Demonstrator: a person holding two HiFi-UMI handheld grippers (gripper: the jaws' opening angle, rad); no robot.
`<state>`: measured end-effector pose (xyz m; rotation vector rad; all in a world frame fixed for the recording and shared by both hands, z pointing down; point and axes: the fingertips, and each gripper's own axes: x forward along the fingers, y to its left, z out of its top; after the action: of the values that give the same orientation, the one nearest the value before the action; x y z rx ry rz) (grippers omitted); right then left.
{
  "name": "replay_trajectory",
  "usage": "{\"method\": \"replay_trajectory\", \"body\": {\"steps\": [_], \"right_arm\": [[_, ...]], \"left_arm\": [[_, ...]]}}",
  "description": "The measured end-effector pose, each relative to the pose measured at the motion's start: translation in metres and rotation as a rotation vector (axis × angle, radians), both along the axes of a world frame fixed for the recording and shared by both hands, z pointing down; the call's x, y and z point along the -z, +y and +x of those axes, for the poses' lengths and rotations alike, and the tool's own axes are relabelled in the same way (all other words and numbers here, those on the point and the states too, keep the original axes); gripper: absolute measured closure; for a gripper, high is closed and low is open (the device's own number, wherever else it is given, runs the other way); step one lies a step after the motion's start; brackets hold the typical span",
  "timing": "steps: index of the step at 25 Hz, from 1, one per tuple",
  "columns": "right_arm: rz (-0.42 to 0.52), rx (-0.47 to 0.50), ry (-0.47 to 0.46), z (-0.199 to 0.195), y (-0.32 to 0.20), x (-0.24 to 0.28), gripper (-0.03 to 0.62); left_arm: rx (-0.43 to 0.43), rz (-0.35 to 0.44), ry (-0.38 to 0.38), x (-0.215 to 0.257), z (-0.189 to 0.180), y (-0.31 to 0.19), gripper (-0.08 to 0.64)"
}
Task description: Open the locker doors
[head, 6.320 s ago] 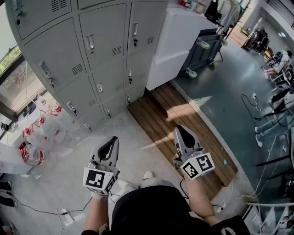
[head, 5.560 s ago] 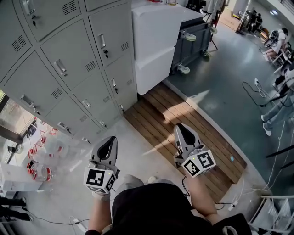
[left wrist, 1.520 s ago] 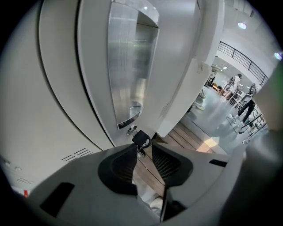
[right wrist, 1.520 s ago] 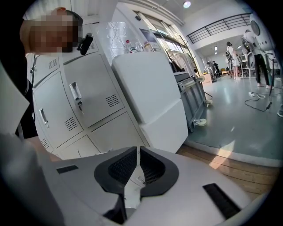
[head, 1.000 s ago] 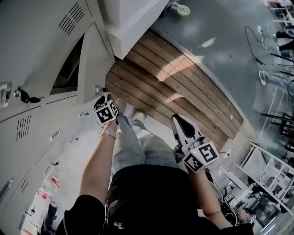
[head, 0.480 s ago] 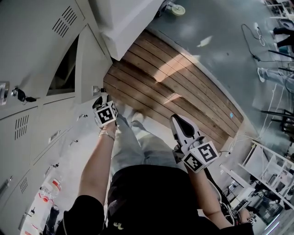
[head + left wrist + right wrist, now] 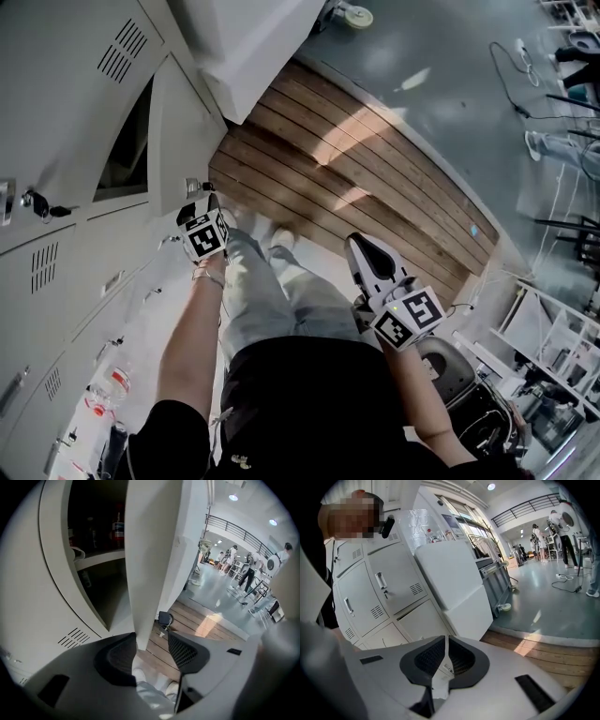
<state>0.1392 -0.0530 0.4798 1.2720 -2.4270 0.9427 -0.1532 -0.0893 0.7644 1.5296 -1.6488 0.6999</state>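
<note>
While the left tool [image 7: 152, 649] has just been spreading, the ajar locker door [image 7: 154, 550] edge stands upright between its jaws, unpinched; right tool [image 7: 445, 654], pressed together and empty, hangs farther off.

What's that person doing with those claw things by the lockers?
A person holds a gripper in each hand. The left gripper is at the edge of a locker door that stands open. Its jaws have just been opening, and the edge sits loose between them. The right gripper is shut and empty, off to the side.
</note>
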Motion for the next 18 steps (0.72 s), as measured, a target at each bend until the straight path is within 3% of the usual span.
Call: {"method": "replay_trajectory", "body": {"steps": [8, 13, 18], "right_arm": [[-0.001, -0.040, -0.010, 0.007, -0.002, 0.000, 0.545], [-0.004, -0.089, -0.011, 0.021, -0.001, -0.001, 0.545], [-0.001, -0.169, -0.005, 0.034, 0.006, -0.004, 0.545]], "left_arm": [[-0.155, -0.020, -0.025, -0.001, 0.034, 0.002, 0.341], [-0.208, -0.026, -0.018, -0.012, 0.061, 0.002, 0.341], [-0.344, 0.012, -0.017, -0.013, 0.090, -0.018, 0.342]]}}
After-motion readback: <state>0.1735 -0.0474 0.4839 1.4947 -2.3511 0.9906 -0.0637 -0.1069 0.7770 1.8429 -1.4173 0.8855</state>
